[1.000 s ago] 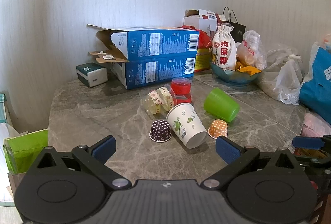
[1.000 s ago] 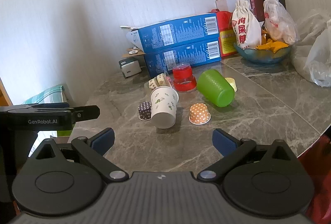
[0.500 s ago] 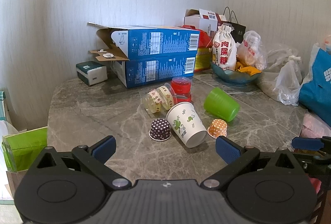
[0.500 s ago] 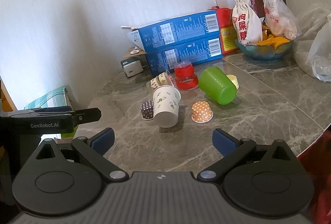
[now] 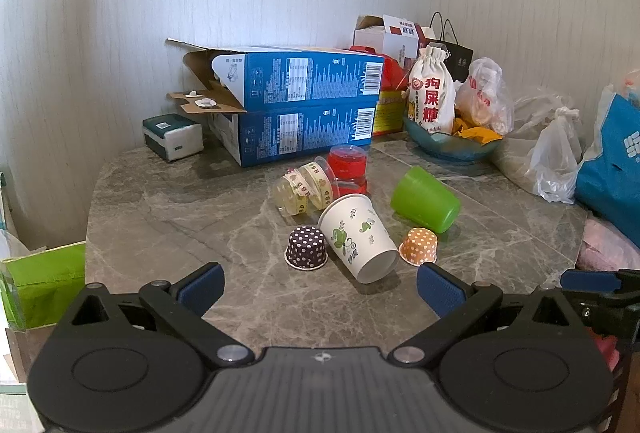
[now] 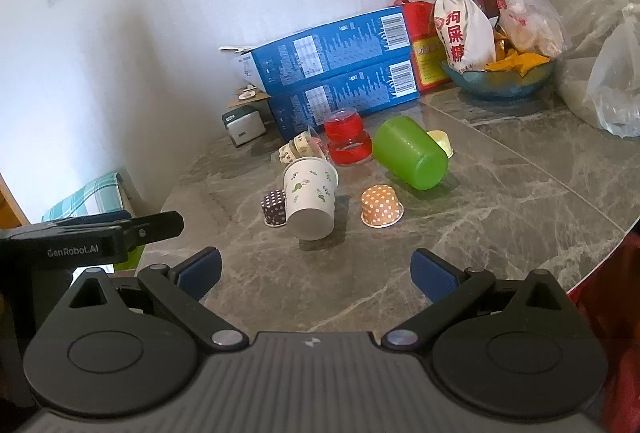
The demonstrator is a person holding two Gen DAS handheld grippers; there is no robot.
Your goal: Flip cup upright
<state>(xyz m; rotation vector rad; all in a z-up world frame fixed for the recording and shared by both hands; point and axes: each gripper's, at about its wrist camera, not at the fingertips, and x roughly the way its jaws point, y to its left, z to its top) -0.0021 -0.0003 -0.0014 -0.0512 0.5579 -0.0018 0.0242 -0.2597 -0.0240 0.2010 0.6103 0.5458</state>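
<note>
Paper cup [image 5: 357,235] on its side on the counter [image 5: 168,217], mouth toward the cameras, between purple [image 5: 306,247] and orange [image 5: 419,246] liners. Left hand-held gripper [image 5: 318,287] wide open, empty; right hand-held gripper [image 6: 316,271] likewise, both short of it.

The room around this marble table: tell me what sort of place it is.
Probably a home dining corner. The marble table sits against a wall, crowded with household clutter: a snack bowl, tied plastic bags, stacked blue cartons and a tissue pack.
</note>
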